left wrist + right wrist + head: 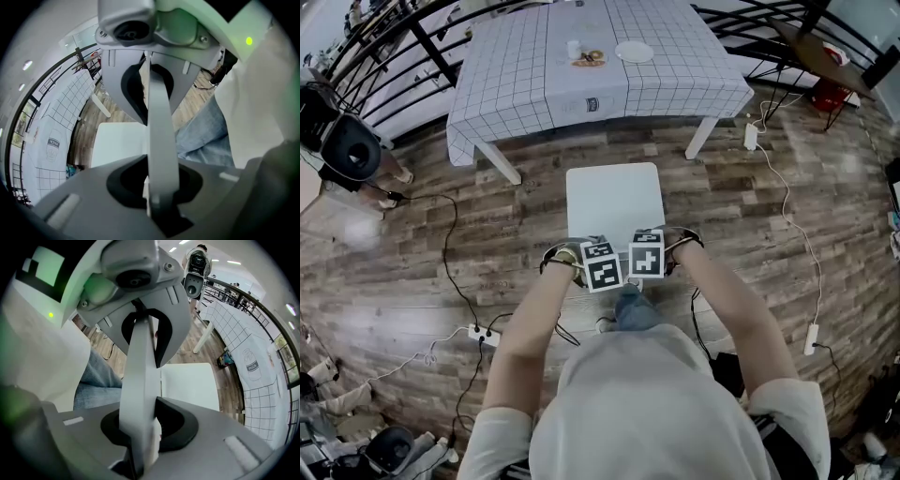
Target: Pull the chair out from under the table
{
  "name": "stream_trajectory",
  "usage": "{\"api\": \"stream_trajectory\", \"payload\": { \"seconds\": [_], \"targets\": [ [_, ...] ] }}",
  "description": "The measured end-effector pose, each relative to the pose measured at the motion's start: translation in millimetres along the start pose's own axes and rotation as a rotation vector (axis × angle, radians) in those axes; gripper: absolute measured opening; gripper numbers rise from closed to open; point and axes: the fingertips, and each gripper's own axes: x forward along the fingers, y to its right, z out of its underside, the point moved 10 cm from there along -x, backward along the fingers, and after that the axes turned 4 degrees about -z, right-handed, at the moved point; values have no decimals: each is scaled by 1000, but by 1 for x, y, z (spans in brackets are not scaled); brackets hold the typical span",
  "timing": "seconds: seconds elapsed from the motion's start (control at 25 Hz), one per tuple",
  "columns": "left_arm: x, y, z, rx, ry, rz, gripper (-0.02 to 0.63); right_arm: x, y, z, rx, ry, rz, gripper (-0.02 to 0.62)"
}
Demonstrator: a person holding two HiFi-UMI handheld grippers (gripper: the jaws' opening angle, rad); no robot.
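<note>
The white chair point(614, 199) stands on the wood floor just clear of the table point(516, 84), which wears a checked cloth. Its seat faces the table and its backrest is at my side, under the two marker cubes. My left gripper point(602, 267) and right gripper point(647, 255) point steeply down, side by side, on the top of the backrest. In the left gripper view the pale backrest edge point(158, 126) runs between the jaws, which are shut on it. The right gripper view shows the same edge point(139, 380) clamped, with the seat point(190, 385) beyond.
A plate point(635, 52) and small items lie on the tablecloth. Cables and a power strip point(483, 335) trail over the floor at the left, another cable point(787, 225) at the right. A speaker point(347, 150) and railings stand at the far left. My legs are right behind the chair.
</note>
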Motion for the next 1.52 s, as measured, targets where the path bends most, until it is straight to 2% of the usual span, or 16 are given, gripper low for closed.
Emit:
{"api": "stream_trajectory", "payload": {
  "seconds": [0.6, 1.04, 1.52],
  "targets": [
    [0, 3, -1, 1, 1, -6, 78, 0, -1, 4, 61, 43, -9, 83],
    [-1, 5, -1, 28, -4, -28, 81, -6, -4, 4, 63, 56, 23, 86],
    [-40, 11, 3, 10, 29, -59, 89, -36, -19, -6, 46, 55, 68, 87]
  ]
}}
